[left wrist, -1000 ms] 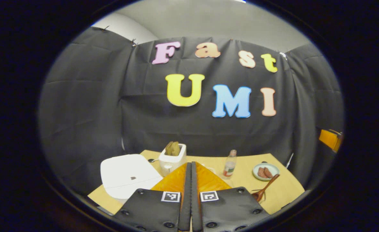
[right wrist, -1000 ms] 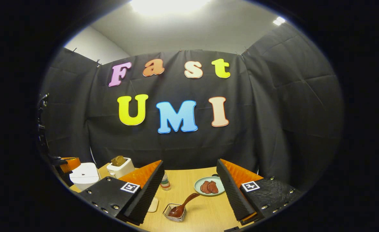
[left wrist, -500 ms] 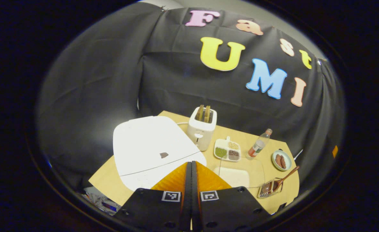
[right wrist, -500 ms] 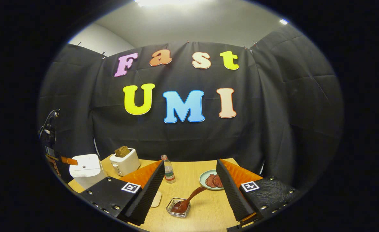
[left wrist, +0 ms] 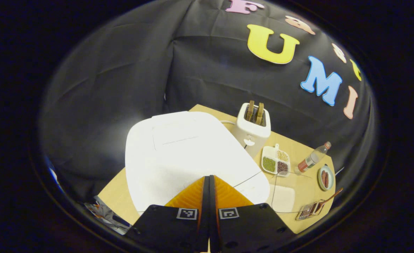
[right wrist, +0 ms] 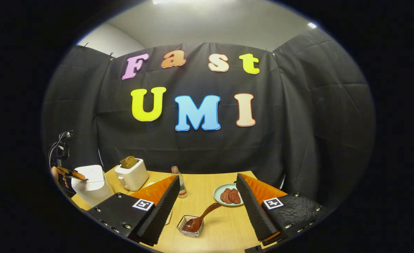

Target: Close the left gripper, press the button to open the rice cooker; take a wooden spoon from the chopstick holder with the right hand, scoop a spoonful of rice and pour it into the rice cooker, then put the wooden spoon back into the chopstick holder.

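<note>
The white rice cooker [left wrist: 178, 151] stands at the table's left with its lid down. My left gripper [left wrist: 208, 177] is shut with nothing in it, and its tips are over the front of the lid by the seam. They hide the button. In the right gripper view the left gripper [right wrist: 72, 172] and a hand sit just above the cooker [right wrist: 89, 182]. My right gripper [right wrist: 207, 176] is open and hangs above the table. The wooden spoon [right wrist: 202, 215] leans in the wire chopstick holder [right wrist: 189, 225] below and between its fingers. A clear box of white rice [left wrist: 285, 198] lies beside the cooker.
A white toaster [left wrist: 253, 128] with bread stands behind the cooker. To its right are a divided dish of beans [left wrist: 276, 162], a small bottle [left wrist: 312, 160] and a plate of sliced meat [right wrist: 228, 194]. The wooden table [right wrist: 224, 228] ends near the holder.
The left gripper has tipped down and come in over the cooker, which now looks much larger. The dark button mark has gone behind its fingers. The right gripper has barely moved.
</note>
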`<state>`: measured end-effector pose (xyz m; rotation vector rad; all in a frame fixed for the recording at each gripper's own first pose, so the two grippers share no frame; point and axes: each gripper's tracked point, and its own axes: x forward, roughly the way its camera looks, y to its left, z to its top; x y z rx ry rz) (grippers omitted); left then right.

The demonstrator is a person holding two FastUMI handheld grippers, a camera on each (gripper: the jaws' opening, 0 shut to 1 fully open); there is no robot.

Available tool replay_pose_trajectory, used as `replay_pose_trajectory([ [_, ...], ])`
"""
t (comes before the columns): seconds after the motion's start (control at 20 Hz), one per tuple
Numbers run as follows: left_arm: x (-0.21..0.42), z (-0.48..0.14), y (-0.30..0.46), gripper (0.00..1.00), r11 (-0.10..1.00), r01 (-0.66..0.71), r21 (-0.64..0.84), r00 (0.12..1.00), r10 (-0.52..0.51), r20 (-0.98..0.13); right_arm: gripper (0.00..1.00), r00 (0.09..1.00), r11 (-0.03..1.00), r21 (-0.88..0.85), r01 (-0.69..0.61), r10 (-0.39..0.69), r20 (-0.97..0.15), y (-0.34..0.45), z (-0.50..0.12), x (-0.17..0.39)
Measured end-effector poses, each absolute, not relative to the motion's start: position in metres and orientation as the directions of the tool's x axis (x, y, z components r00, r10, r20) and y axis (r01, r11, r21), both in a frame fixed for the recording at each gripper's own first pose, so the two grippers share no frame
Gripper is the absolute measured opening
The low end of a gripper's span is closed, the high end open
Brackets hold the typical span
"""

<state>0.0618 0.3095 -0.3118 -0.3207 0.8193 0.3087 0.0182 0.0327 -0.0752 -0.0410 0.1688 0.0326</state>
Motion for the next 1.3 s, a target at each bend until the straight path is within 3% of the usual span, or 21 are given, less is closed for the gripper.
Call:
replay_pose_trajectory([
  [0.25,0.069,-0.306,0.317,0.08,0.93,-0.364,-0.058,0.635,0.201,-0.746,0.97,0.985,1.0,-0.027,-0.01,0.005,-0.175,0.026,-0.076,0.02],
  [0.5,0.094,-0.237,0.336,0.09,0.92,-0.391,-0.003,0.744,0.314,-0.589,0.97,0.984,0.999,-0.024,-0.024,0.019,-0.178,0.031,-0.078,0.022],
  [0.55,0.095,-0.227,0.344,0.13,0.912,-0.41,-0.003,0.747,0.334,-0.574,0.98,0.984,0.999,-0.022,-0.03,0.026,-0.176,0.033,-0.077,0.021],
  [0.6,0.094,-0.218,0.355,0.39,0.901,-0.434,0.003,0.746,0.361,-0.561,0.98,0.984,0.999,-0.019,-0.036,0.032,-0.173,0.035,-0.076,0.021],
  [0.75,0.085,-0.187,0.374,0.92,0.88,-0.473,-0.033,0.762,0.391,-0.516,0.98,0.986,0.998,-0.019,-0.054,0.05,-0.162,0.039,-0.072,0.019],
  [0.8,0.085,-0.177,0.378,0.97,0.876,-0.481,-0.044,0.772,0.399,-0.495,0.98,0.986,0.998,-0.021,-0.058,0.054,-0.158,0.038,-0.071,0.018],
  [1.0,0.076,-0.125,0.376,0.98,0.885,-0.464,0.032,0.827,0.446,-0.343,0.98,0.986,0.998,-0.016,-0.065,0.062,-0.157,0.037,-0.072,0.016],
  [1.3,0.052,-0.053,0.311,0.97,0.924,-0.382,-0.013,0.907,0.373,-0.196,0.98,0.986,0.998,0.002,-0.062,0.061,-0.157,0.031,-0.075,0.017],
])
